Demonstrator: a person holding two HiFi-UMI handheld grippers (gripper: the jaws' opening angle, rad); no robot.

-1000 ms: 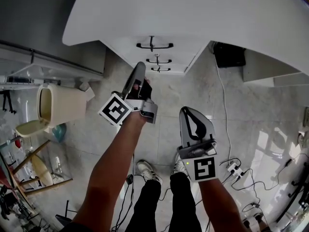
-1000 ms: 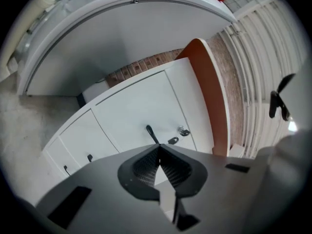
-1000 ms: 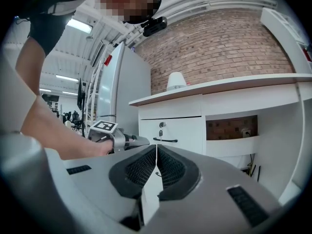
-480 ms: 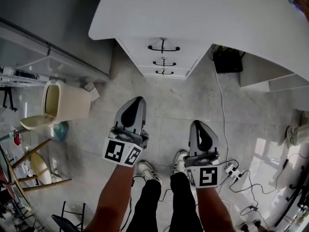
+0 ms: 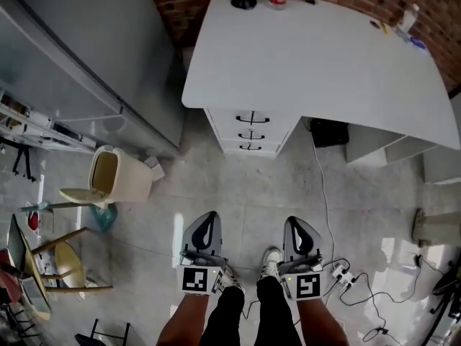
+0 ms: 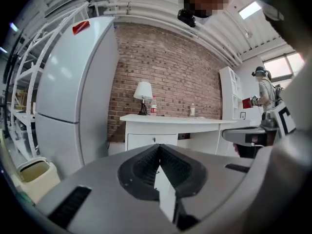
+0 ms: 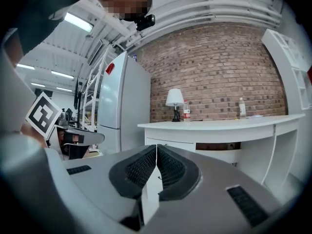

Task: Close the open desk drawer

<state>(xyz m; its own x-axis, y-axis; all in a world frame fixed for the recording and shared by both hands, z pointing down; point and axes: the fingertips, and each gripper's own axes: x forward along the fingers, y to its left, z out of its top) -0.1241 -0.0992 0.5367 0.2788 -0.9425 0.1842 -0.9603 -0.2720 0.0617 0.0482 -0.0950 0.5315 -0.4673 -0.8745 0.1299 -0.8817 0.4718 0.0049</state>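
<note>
Drawers (image 5: 252,130) under the white counter (image 5: 317,56) all sit flush with its front, none standing out, so the closing looks done. Left gripper (image 5: 208,216) and right gripper (image 5: 299,222) hang well apart from them above the floor (image 5: 245,186), jaws together and empty. Best now: check that the fronts line up and push nothing further.

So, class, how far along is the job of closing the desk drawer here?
Done, it seems: all three drawers sit flush in the desk, with none sticking out. In hand: nothing. The left gripper and right gripper are shut, empty and held well back from the desk. Remaining: apparently nothing.
</note>
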